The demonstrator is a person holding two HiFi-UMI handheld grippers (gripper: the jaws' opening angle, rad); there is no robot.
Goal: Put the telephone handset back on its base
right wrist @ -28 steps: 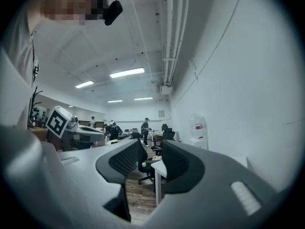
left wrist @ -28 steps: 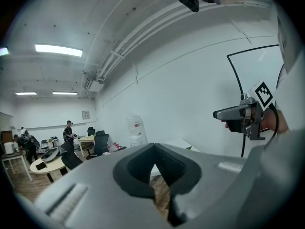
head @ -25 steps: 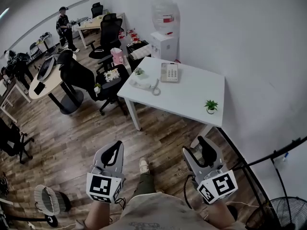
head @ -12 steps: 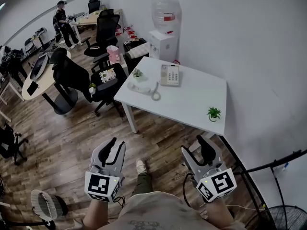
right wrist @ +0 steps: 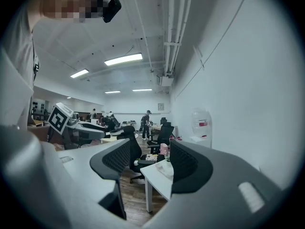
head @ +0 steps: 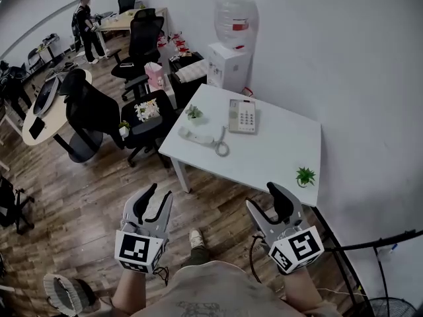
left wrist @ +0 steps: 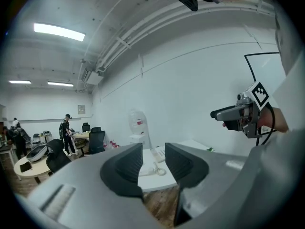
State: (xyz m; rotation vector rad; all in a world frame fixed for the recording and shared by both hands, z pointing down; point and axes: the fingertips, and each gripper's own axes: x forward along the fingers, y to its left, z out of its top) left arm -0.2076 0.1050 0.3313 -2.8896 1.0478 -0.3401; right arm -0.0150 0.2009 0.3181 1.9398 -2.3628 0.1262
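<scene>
Handset (head: pixel 198 137) is off its base and lies flat on white table (head: pixel 277 152), by the table's left edge, just left of telephone base (head: pixel 242 116). Coiled cord (head: pixel 222 148) is seen at the handset's near end. Base is set toward the far side of the table, keypad up.

Both grippers are held well short of the table, over wood floor (head: pixel 99 197), and are aimed toward it. Handset is touched by neither.

- L gripper (head: pixel 157 193): jaws are parted by a moderate gap, nothing gripped. In left gripper view, handset + base are framed in that gap, far beyond the pads.
- R gripper (head: pixel 262 195): jaws are wide apart and have just been opening, nothing betw. them. In right gripper view, only the table's left corner is seen through the gap, far off.

Handset is placed far & slightly right of L gripper, far & left of R gripper.

Small potted plant (head: pixel 305 176) is set at the table's near right corner. Water dispenser (head: pixel 231 55) is seen beyond the table.
</scene>
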